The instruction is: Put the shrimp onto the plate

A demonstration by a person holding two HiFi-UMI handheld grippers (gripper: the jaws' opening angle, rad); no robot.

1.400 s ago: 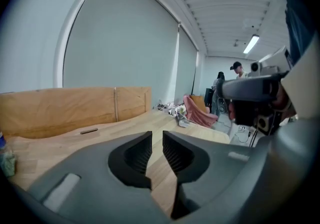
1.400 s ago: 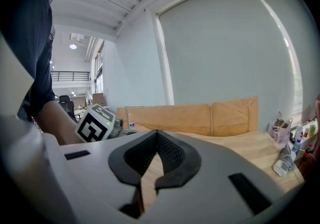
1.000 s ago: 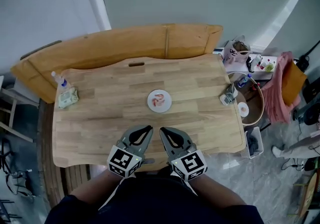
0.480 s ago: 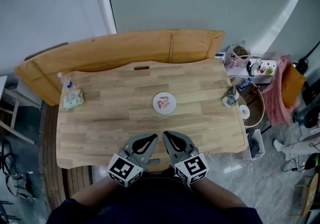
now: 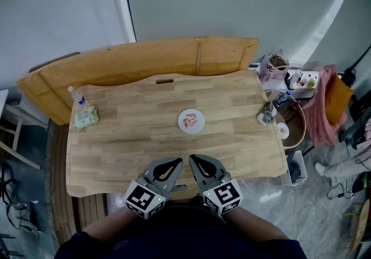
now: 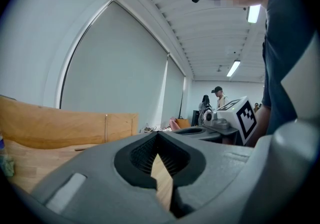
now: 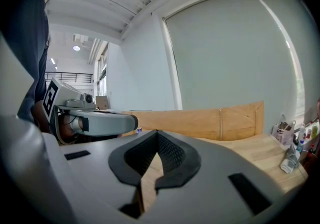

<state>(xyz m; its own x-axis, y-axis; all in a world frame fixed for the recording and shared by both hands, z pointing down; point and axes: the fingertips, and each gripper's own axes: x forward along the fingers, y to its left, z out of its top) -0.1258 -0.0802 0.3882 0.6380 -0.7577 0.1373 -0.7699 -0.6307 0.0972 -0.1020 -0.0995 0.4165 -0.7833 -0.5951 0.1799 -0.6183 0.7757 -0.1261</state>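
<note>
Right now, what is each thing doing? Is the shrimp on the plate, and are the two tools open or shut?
Small round white plate: flat on the middle of the wooden table, holding the shrimp.
Pink shrimp: lying on the plate, not held.
Left tool: shut, nothing in it, at the table's near edge.
Right tool: shut, nothing in it, beside the left tool.

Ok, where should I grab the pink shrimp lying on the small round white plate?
Probably across the middle of the pink shrimp, coming straight down from above: it lies flat on the small round white plate, so a side approach would likely meet the rim. It is too small here to pick a finer spot.
</note>
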